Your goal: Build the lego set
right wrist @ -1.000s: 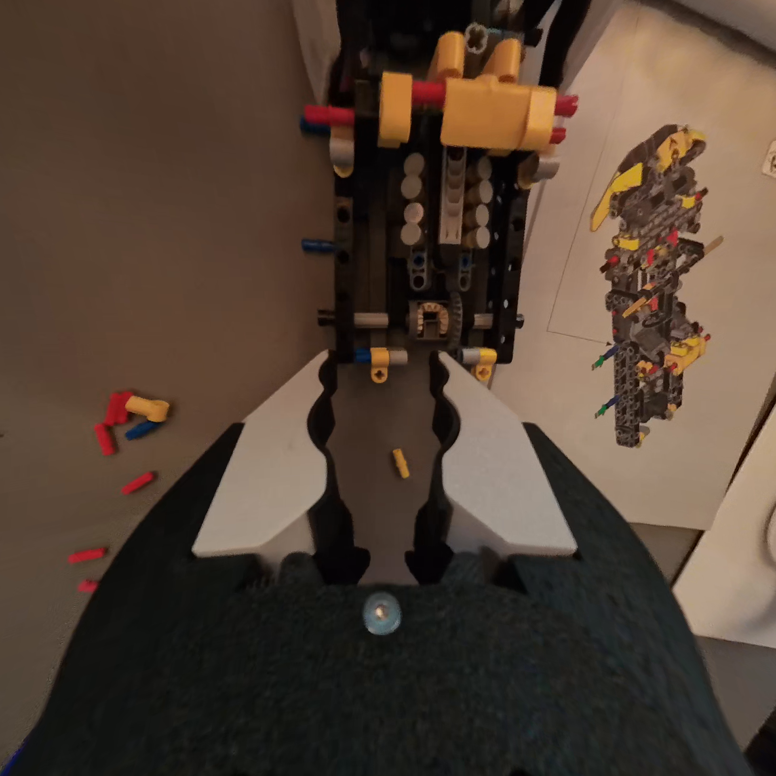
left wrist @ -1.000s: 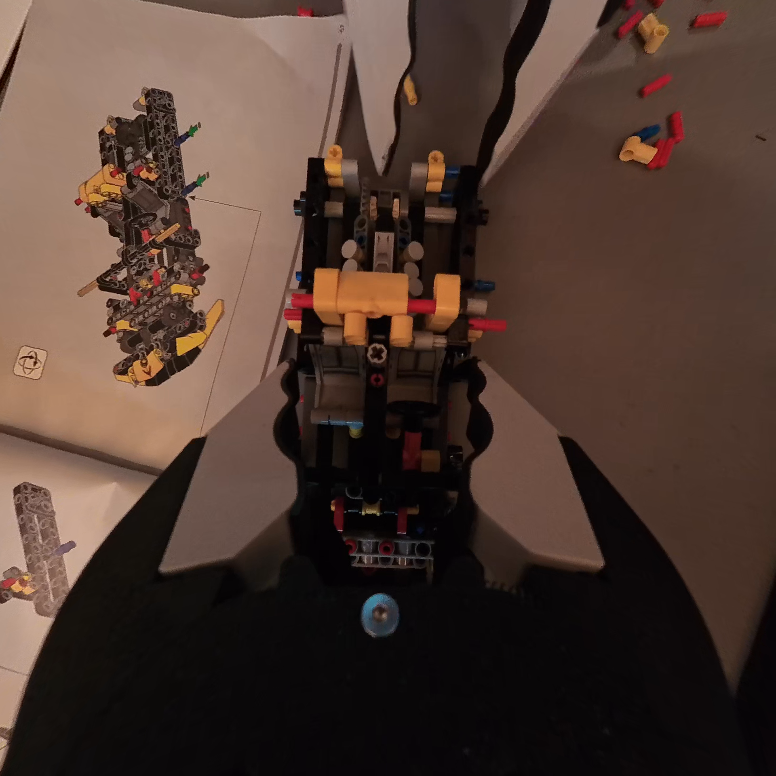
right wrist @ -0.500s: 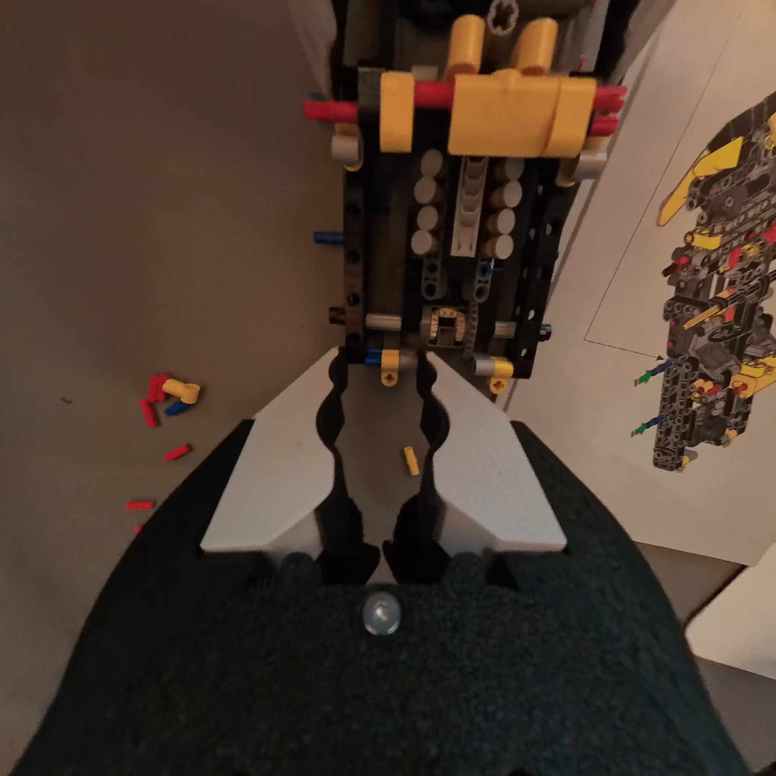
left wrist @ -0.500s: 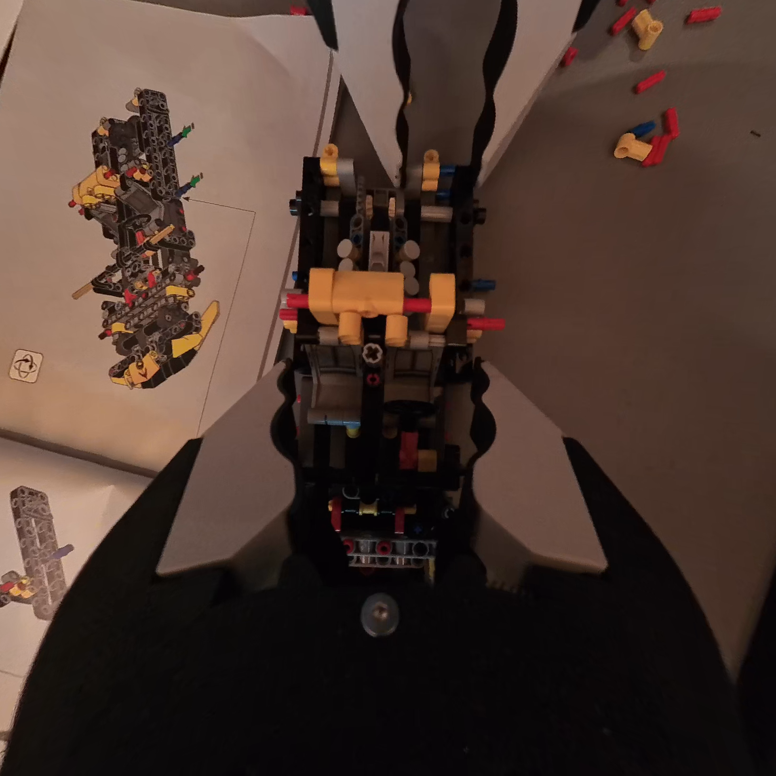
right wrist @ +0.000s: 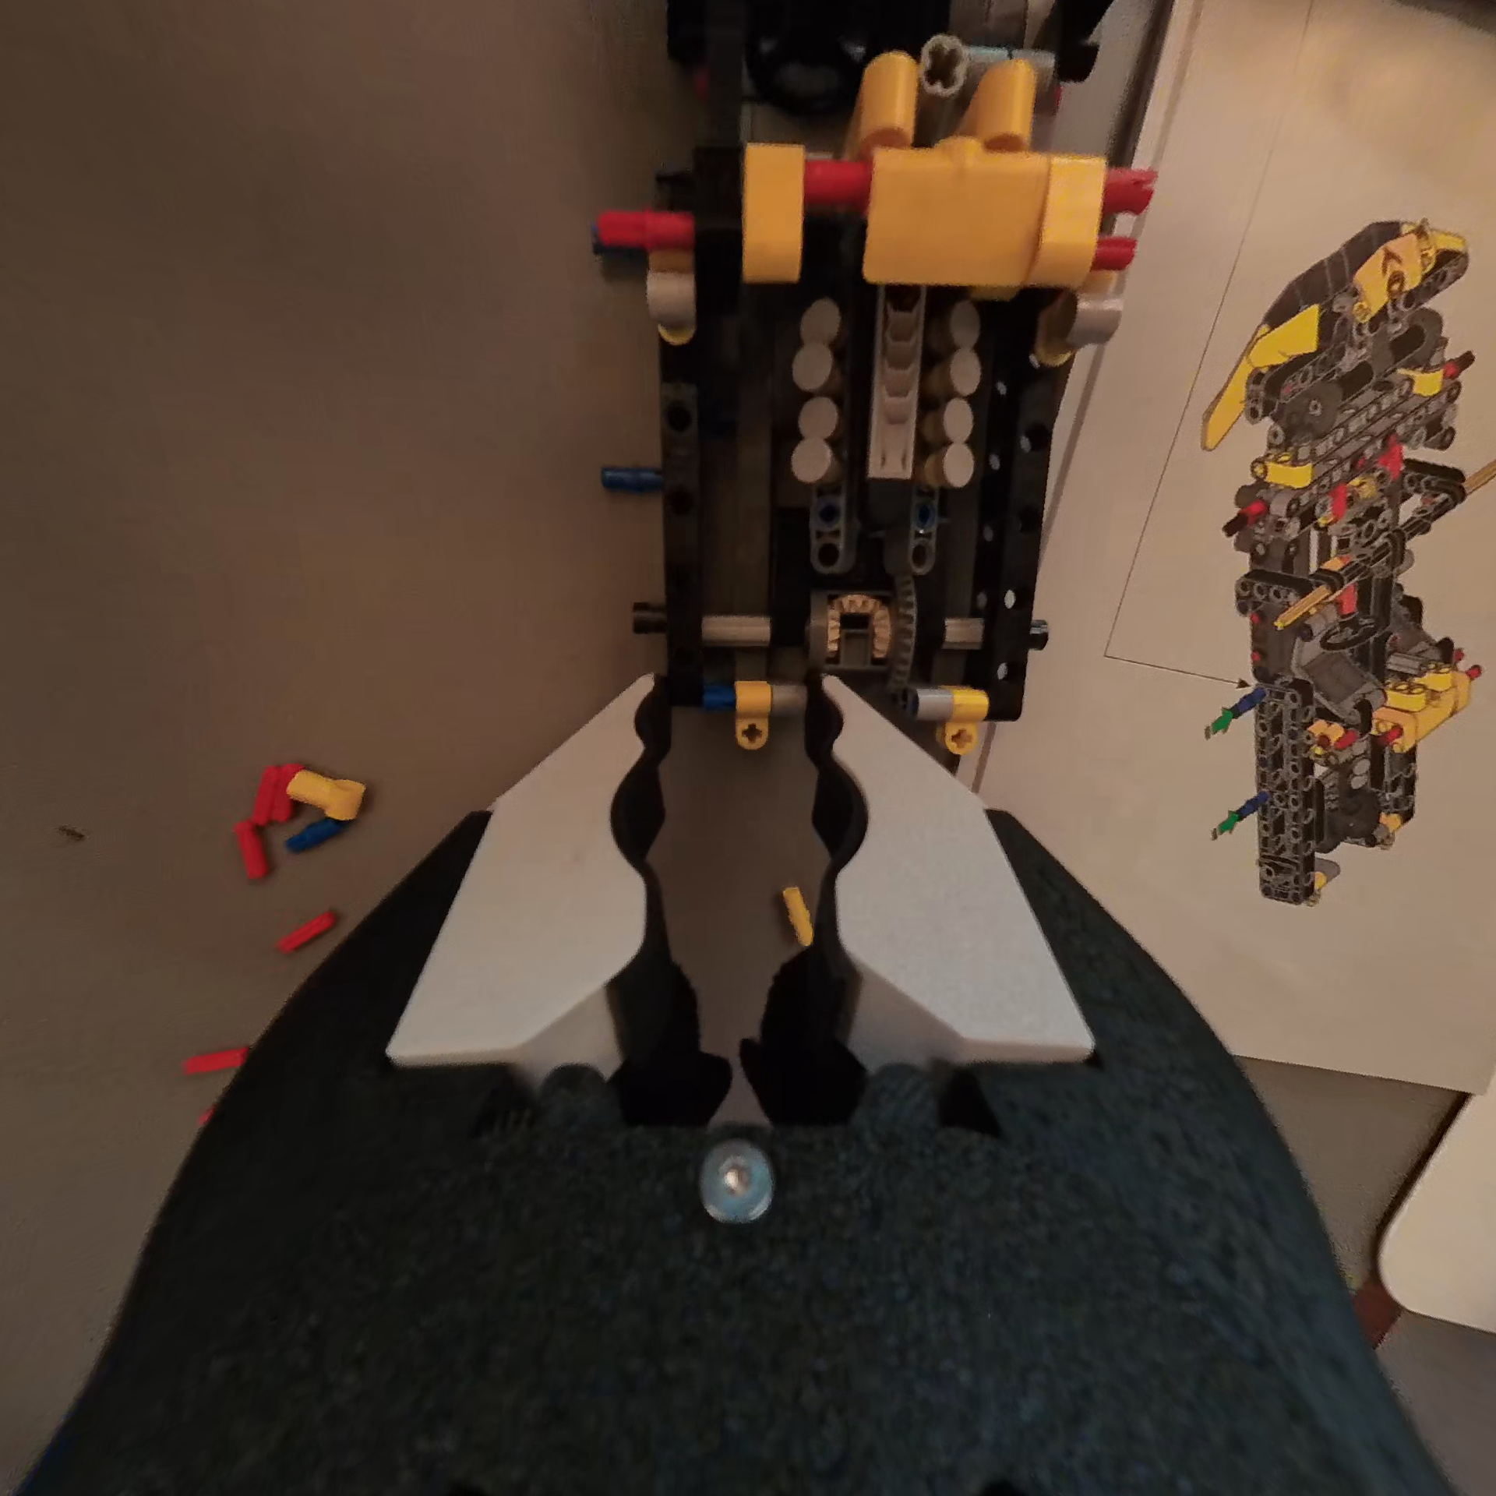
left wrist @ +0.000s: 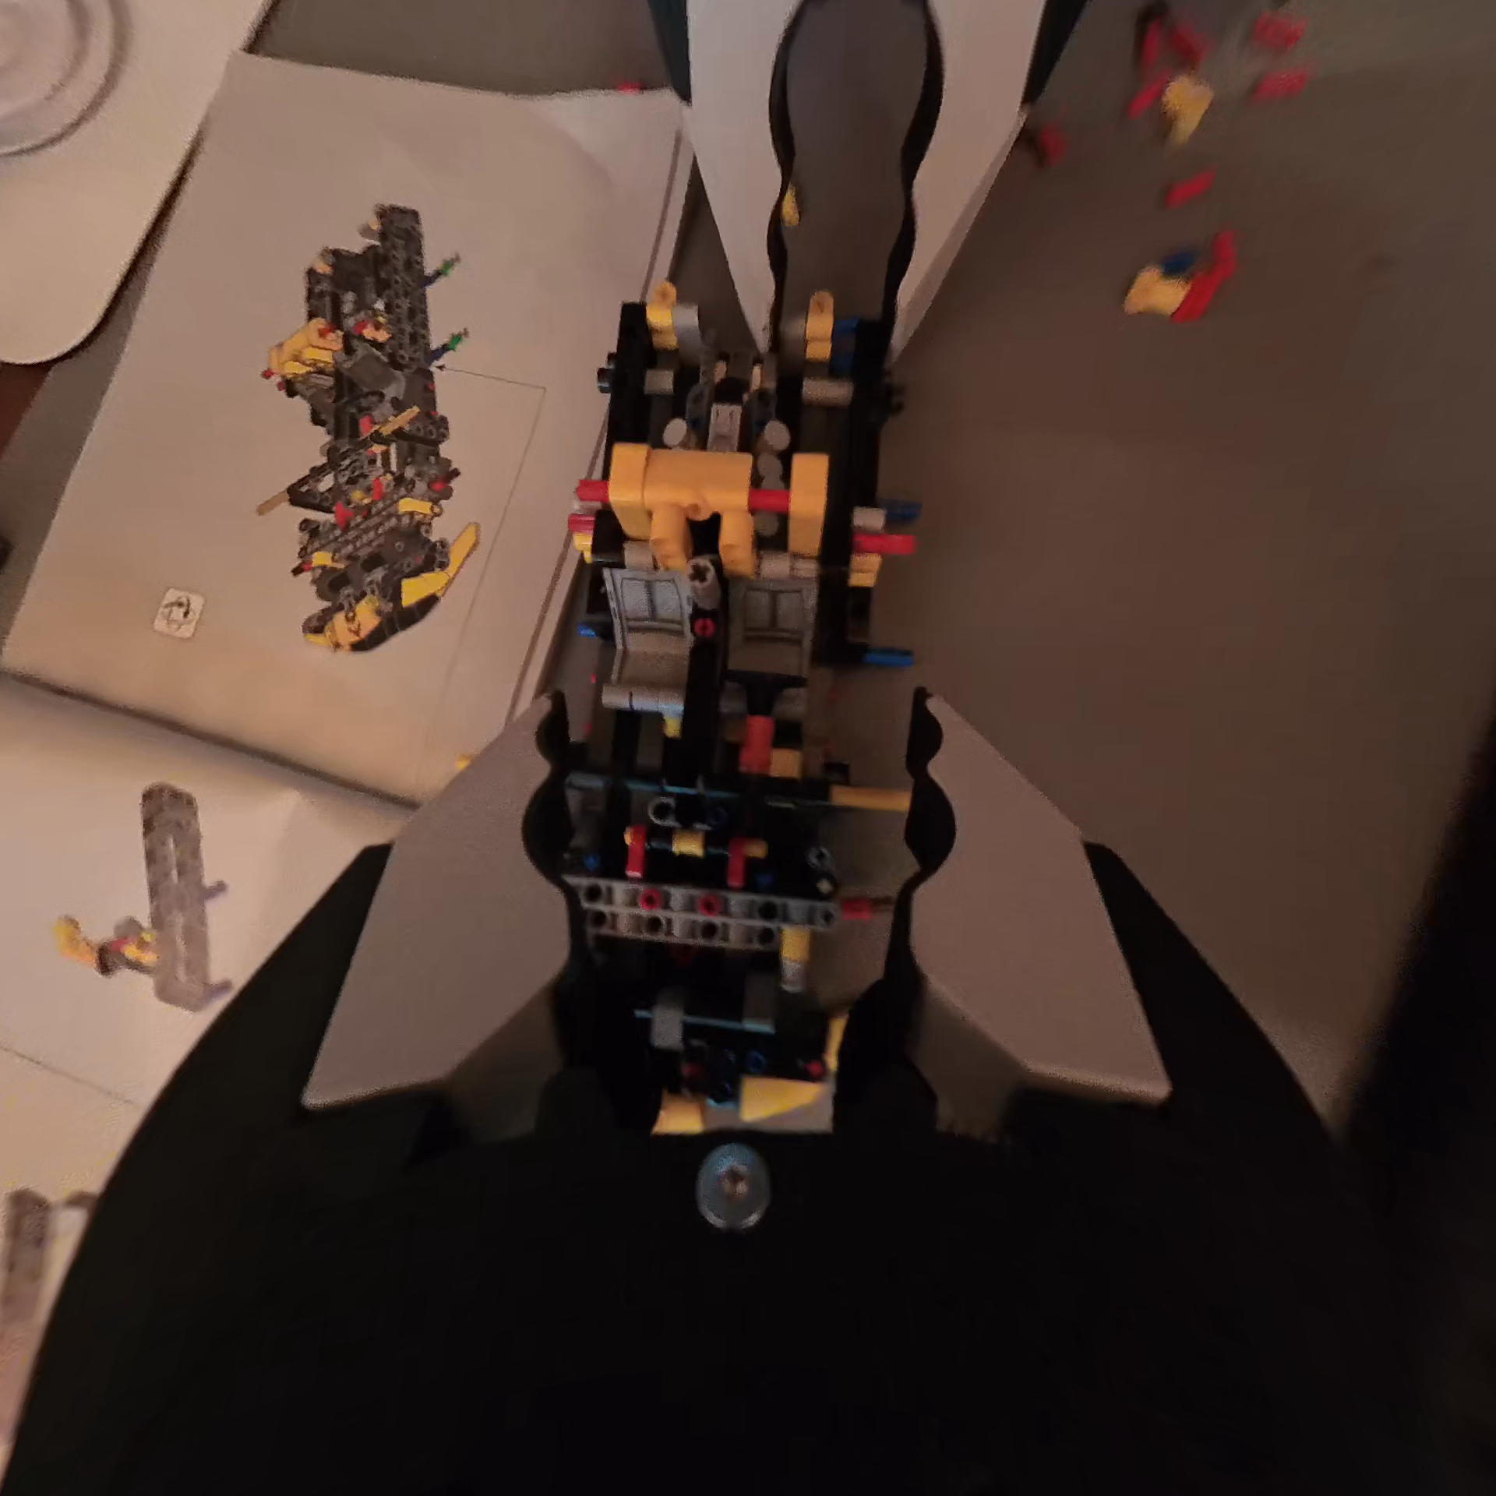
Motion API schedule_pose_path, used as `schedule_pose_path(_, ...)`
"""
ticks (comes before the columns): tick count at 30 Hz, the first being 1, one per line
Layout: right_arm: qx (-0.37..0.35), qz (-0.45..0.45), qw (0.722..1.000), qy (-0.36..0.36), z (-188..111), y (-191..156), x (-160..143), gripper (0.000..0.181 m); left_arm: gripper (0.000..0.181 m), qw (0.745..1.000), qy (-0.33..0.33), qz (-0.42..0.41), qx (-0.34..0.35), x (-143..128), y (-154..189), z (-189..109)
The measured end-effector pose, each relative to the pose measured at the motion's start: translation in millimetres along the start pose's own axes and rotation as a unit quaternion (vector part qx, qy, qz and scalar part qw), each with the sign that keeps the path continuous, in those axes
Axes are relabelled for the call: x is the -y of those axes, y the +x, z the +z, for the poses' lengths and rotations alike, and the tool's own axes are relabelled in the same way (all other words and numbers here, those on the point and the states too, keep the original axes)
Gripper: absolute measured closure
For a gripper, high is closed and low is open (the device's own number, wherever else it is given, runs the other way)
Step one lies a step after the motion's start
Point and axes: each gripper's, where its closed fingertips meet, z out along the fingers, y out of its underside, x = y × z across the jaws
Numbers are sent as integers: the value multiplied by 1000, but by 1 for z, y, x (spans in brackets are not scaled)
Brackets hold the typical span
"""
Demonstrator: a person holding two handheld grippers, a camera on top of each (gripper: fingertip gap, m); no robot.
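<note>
Nearest to me, my left gripper [left wrist: 737, 704] is released: its jaws stand wider than the lego model [left wrist: 712, 502], and bare table [left wrist: 1133, 648] shows between the model and the right-hand finger. Half a second ago the model filled that gap. Now a grey beam and yellow parts at its near end have come into the left wrist view, which is blurred.

The model lies on the table, lengthwise between my two grippers, with its left edge over the instruction booklet [left wrist: 202, 405].

At its far end, my right gripper [right wrist: 733, 688] has its jaws partly apart, table visible between them. The tips sit either side of a yellow connector [right wrist: 753, 712] on the model's end. I cannot tell whether they touch it. The jaw spacing matches half a second ago and is narrower than one second ago. A small yellow pin [right wrist: 797, 915] lies on the table just beside the right-hand finger.

The open booklet page bears a printed picture of the build and a small square symbol. Any lettering is too small to read.

Loose red, blue and yellow pieces [right wrist: 299, 809] lie well apart from the model.
</note>
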Motion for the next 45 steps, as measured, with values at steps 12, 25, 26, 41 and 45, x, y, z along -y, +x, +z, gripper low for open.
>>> schedule_pose_path(12, -39, 21, 999, 27, 1, -1, 5, 149, 85, 999, -28, 16, 20, 5, -7, 30)
schedule_pose_path(25, -82, 95, 988, 91, 11, 0, 10, 146, 89, 992, -110, 36, -43, -9, -12, 46)
schedule_pose_path(26, -81, 101, 987, 98, 11, 0, 10, 146, 90, 992, -111, 39, -43, -9, -12, 46)
schedule_pose_path(41, -74, 116, 988, 67, -3, -1, 4, 146, 93, 991, -119, 39, -52, -8, -11, 48)
schedule_pose_path(45, -93, 77, 991, 58, -1, 2, 4, 149, 93, 991, -119, 37, -51, -7, -11, 49)
